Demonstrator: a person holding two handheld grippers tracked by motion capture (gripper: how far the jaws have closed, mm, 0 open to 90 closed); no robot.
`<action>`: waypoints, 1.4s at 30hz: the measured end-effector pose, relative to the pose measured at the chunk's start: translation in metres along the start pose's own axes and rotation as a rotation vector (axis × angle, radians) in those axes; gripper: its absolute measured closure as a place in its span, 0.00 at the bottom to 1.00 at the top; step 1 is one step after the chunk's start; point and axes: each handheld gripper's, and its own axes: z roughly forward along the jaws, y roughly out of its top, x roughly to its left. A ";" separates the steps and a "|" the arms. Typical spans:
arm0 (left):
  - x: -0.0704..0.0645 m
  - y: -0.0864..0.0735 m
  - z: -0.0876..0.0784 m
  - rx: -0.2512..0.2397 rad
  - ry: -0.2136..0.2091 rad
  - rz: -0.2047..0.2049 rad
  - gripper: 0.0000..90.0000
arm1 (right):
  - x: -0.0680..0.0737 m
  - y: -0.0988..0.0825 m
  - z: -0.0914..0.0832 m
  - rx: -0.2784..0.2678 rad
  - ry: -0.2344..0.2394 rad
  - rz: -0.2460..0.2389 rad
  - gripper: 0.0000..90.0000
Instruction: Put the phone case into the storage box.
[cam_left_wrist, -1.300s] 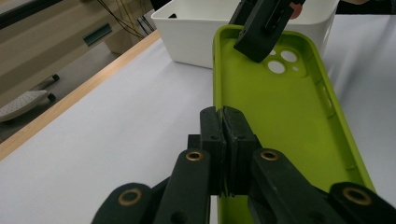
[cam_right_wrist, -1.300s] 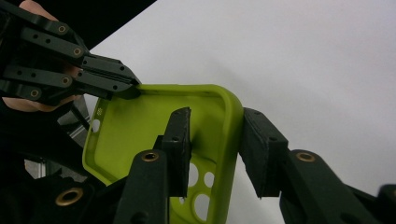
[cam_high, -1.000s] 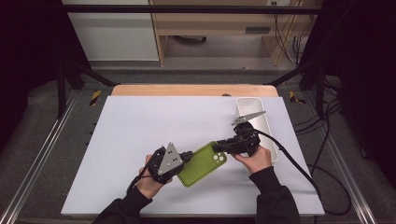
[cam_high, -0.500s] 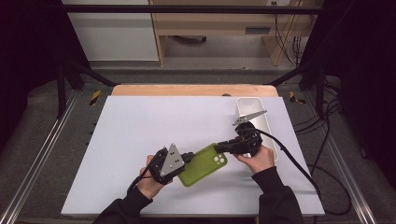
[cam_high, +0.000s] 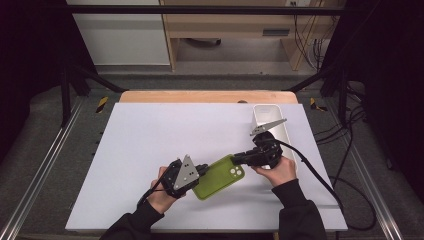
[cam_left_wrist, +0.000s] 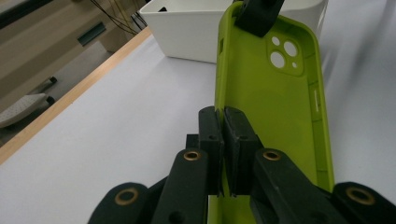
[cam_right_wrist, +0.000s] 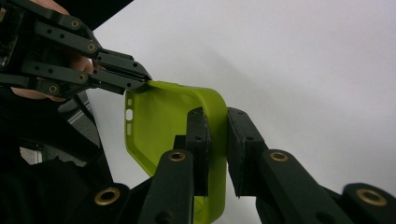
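A lime-green phone case (cam_high: 220, 176) is held between both grippers just above the white table (cam_high: 150, 145), its hollow side up and camera holes toward the right. My left gripper (cam_high: 205, 169) is shut on the rim of its lower end (cam_left_wrist: 223, 140). My right gripper (cam_high: 235, 159) is shut on the rim at the camera-hole end (cam_right_wrist: 217, 140). In the left gripper view the case (cam_left_wrist: 275, 107) stands on edge, the other gripper's jaw pinching its far top. In the right gripper view the case (cam_right_wrist: 159, 126) curves away toward the left gripper (cam_right_wrist: 144, 83).
A white rectangular bin (cam_high: 272, 125) stands at the table's right side, just behind my right hand, and shows as a white box (cam_left_wrist: 196, 28) ahead in the left gripper view. A wooden strip (cam_high: 200, 96) borders the far edge. Cables (cam_high: 320, 175) trail off to the right.
Both grippers keep their hold on the case. The right hand and the case's camera end have shifted slightly; the case's position is almost unchanged.
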 end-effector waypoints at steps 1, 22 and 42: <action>0.000 0.000 0.001 0.002 -0.002 -0.002 0.95 | 0.001 0.000 0.000 0.000 -0.007 -0.001 0.89; 0.027 -0.007 -0.013 -0.092 0.077 -0.233 0.38 | 0.003 0.001 -0.013 -0.063 -0.121 -0.036 0.89; 0.058 -0.030 -0.031 -0.091 0.053 -0.421 0.02 | 0.010 0.005 -0.040 -0.116 -0.225 -0.111 0.89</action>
